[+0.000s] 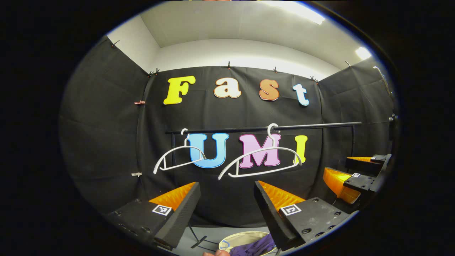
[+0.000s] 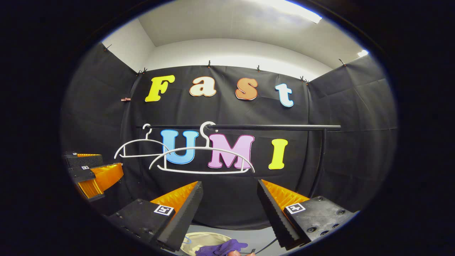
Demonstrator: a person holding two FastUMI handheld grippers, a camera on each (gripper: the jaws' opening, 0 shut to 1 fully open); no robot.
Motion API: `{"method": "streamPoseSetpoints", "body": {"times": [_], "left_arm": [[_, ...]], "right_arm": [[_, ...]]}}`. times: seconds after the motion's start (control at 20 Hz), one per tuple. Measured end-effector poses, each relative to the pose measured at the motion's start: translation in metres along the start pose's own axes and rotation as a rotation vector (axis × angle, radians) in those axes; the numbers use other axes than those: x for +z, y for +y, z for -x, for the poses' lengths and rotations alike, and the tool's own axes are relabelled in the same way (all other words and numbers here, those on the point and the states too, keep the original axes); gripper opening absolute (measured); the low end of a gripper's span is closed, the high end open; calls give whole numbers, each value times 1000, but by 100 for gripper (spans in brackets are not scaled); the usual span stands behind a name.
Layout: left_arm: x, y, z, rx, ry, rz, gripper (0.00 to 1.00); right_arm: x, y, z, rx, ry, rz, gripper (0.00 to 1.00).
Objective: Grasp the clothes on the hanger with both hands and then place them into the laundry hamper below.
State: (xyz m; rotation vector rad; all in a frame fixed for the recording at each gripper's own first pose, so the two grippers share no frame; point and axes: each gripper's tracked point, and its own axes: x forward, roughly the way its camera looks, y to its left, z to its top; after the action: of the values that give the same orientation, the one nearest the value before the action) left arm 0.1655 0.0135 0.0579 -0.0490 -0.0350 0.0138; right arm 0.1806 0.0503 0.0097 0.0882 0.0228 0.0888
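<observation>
Left gripper view, purple clothes [image 1: 254, 246] in hamper [image 1: 227, 242], hangers [image 1: 261, 158] bare

Bare hangers [image 1: 261, 160] and rail [image 1: 263, 128] block ahead.

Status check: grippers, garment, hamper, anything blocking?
Left gripper and right gripper open, empty. Purple garment in round beige hamper. Two white plastic hangers bare. No obstruction.

The left tool [image 1: 226, 199] has two wedge-shaped fingers with ribbed inner faces. Each finger sits on a dark block with round screw holes and a small square black-and-white marker on top. The right tool [image 2: 229, 199] has the same build and the same markers.
</observation>
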Motion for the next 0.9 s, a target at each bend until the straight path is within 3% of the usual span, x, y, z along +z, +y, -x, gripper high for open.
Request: {"method": "streamPoseSetpoints", "body": {"times": [0.9], "left_arm": [[-8, -10, -6, -25, 22, -4, 95]], "right_arm": [[-3, 3, -5, -2, 0, 22, 96]]}}
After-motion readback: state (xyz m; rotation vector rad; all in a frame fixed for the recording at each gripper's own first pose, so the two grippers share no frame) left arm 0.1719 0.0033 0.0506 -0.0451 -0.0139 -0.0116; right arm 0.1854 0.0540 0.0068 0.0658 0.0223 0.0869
